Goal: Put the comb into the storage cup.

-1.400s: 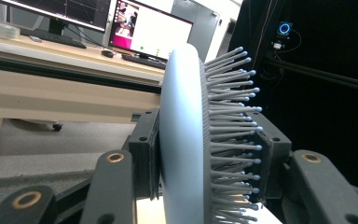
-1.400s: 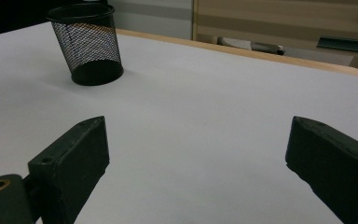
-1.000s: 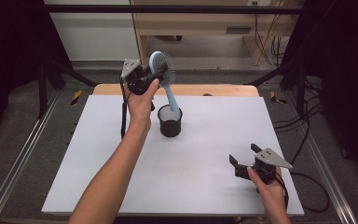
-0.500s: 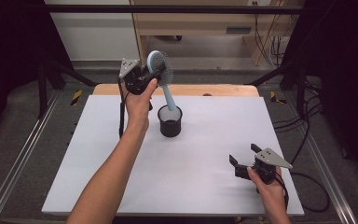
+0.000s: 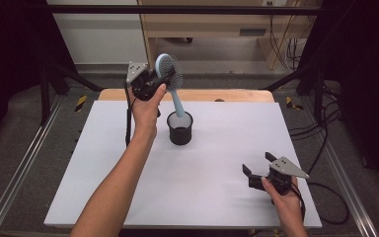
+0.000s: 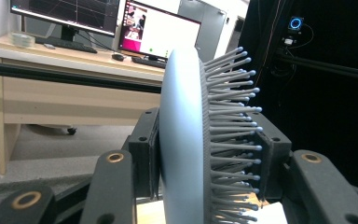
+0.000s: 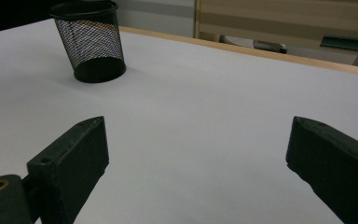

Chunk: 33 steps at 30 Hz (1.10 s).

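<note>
Nearest the person, close to the near right corner of the white worktop (image 5: 103, 163), the right gripper (image 5: 261, 165) rests in the hand with its jaws wide apart and nothing between them (its own view looks across bare white surface toward the cup). Farther in, toward the middle of the far edge, stands the black mesh cup (image 5: 180, 129), upright. The handle of the pale blue hairbrush (image 5: 170, 74) dips into it, the brush leaning up and toward the far left. At the far edge the left gripper (image 5: 163, 79) is clamped on the brush head, one pad on its smooth back, the other against the bristles (image 6: 233, 135).
</note>
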Tool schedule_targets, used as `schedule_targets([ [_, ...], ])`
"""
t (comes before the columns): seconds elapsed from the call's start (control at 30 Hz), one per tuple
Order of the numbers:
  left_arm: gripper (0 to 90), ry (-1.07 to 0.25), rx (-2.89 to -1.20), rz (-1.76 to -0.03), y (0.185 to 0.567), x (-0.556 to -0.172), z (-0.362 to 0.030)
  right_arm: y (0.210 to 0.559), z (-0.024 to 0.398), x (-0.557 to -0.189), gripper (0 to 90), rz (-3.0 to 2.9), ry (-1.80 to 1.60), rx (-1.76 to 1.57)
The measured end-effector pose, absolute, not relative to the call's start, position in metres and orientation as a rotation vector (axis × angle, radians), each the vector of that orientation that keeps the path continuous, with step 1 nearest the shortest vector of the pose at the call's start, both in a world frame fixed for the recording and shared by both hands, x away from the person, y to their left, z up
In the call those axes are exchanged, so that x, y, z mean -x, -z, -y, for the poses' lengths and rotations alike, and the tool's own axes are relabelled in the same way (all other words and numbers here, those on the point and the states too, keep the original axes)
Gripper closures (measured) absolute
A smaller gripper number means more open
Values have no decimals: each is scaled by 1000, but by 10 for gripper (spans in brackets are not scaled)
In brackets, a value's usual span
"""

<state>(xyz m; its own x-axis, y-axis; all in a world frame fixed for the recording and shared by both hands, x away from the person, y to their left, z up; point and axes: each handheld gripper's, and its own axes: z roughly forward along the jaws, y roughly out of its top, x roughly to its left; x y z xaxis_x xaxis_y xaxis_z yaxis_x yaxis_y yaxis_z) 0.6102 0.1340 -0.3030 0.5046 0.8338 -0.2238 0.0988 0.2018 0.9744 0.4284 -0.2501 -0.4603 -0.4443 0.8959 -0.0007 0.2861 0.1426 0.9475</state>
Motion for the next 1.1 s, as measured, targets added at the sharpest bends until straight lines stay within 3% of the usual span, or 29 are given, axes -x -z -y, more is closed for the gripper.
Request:
schedule_targets([
  [1.1,523,-648,-1364,-893,317,-599,-119,461,247,-429,59,-1841,-1310,-1129],
])
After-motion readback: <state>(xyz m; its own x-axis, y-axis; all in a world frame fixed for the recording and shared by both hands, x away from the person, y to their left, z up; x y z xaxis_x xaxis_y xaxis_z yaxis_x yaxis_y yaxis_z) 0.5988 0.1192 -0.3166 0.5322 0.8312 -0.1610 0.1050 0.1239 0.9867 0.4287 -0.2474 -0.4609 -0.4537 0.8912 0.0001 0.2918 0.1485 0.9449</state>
